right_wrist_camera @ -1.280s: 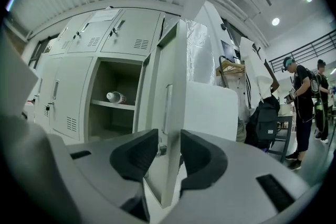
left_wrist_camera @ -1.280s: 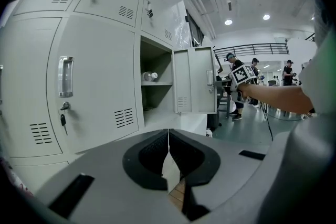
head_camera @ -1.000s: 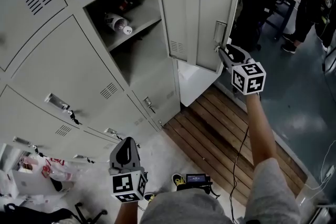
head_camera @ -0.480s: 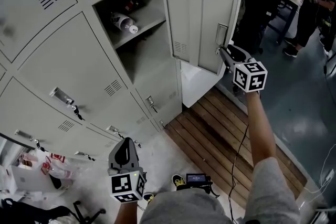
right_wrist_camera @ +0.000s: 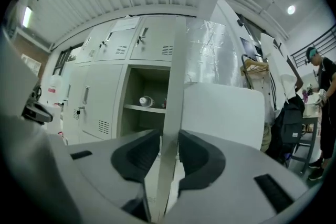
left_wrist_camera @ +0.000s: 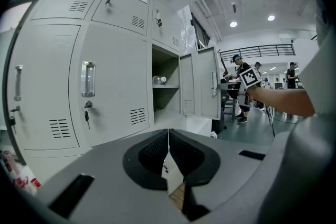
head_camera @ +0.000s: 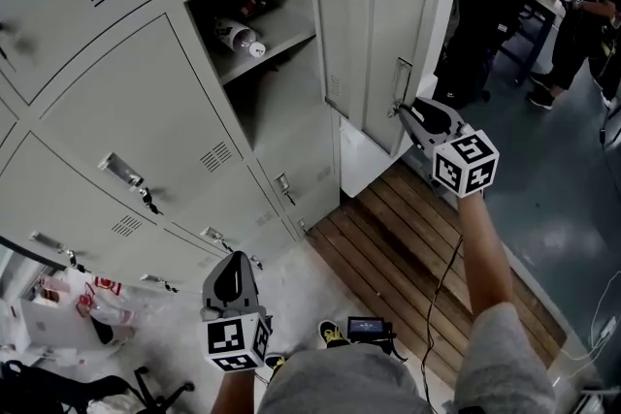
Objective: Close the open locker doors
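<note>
The right hand-held gripper (head_camera: 404,110) pinches the free vertical edge of the open pale grey sheet-metal locker door (head_camera: 374,34), just below its handle. Its jaws have just been closing, with that edge between them. The door stands swung out from a compartment at the right end of the grey steel locker bank (head_camera: 126,121); the other doors in view are shut. A clear plastic bottle (head_camera: 238,38) lies on the compartment's shelf. The left hand-held gripper (head_camera: 233,267) hangs low before the bank, jaws pressed together. Below lie a brown wooden slat platform (head_camera: 388,247) and a grey floor (head_camera: 572,199).
</note>
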Demonstrator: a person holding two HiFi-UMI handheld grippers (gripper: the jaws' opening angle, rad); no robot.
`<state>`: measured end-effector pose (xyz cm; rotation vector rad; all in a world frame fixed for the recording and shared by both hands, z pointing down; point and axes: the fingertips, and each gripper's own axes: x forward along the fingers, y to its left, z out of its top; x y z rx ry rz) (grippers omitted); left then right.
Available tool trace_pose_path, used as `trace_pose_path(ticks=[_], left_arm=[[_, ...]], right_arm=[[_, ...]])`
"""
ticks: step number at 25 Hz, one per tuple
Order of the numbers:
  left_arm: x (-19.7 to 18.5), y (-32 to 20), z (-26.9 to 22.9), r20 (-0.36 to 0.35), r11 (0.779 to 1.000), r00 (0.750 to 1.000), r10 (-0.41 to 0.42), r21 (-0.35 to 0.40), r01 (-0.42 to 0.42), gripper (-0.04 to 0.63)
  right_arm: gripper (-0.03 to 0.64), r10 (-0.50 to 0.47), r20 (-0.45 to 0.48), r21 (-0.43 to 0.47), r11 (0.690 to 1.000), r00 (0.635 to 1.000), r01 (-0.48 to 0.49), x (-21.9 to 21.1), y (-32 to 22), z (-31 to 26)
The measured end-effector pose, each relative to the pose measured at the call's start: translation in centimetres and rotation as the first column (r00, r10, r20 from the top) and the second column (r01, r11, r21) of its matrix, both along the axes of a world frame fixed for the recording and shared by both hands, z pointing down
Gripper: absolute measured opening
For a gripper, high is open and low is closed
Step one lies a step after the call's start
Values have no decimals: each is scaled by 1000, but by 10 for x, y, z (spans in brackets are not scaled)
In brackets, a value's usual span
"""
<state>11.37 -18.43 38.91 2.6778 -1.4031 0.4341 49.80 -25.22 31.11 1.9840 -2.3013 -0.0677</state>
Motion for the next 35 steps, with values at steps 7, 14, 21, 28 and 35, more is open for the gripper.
trace_pose_path(ticks=[7, 14, 21, 28, 35], left_arm=[[-14, -1, -3, -18, 1000, 1000, -23, 3, 23, 12], [-34, -2, -4, -28, 998, 998, -64, 7, 65, 12], [-51, -1, -7, -28, 995, 994, -102, 16, 102, 12], [-71, -1, -9, -24, 988, 988, -152, 20, 153, 12], [-87, -3, -7, -16, 980, 980, -198, 14, 198, 12]], right_arm=[[121, -144, 1, 20, 989, 990, 144, -69, 0, -6], [130, -257, 0, 18, 966, 966, 257, -115, -8, -6], [120, -318, -38, 12, 948, 947, 319, -154, -25, -8], [109, -381, -1, 25, 924, 925, 381, -185, -45, -9], [106, -429, 80, 76, 903, 900, 424, -202, -61, -11]])
